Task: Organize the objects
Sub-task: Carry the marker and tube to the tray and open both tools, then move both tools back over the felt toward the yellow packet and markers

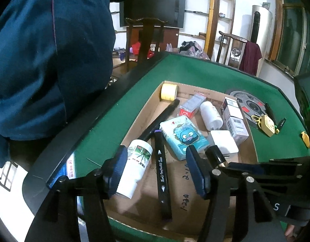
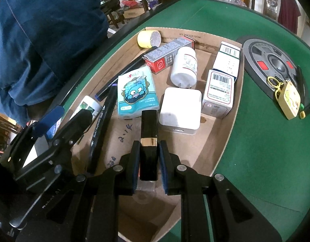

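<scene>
A shallow cardboard box (image 2: 225, 133) lies on the green table. My right gripper (image 2: 148, 155) is shut on a black lipstick tube with a gold band (image 2: 148, 129), held over the box near a white square charger (image 2: 180, 107). The tube also shows in the left wrist view (image 1: 216, 154). My left gripper (image 1: 155, 167) is open and empty above a black marker (image 1: 162, 173) and a white bottle (image 1: 135, 169) in the box. A blue cartoon tissue pack (image 2: 135, 92), a white pill bottle (image 2: 184, 65) and a yellow tape roll (image 2: 149, 38) also lie in the box.
Small cartons (image 2: 219, 90) stand at the box's right side. Outside it on the felt lie a round grey disc (image 2: 270, 60), a yellow padlock-like charm (image 2: 289, 98) and a black pen (image 2: 300, 80). A person in blue (image 2: 40, 40) stands at the table's left edge.
</scene>
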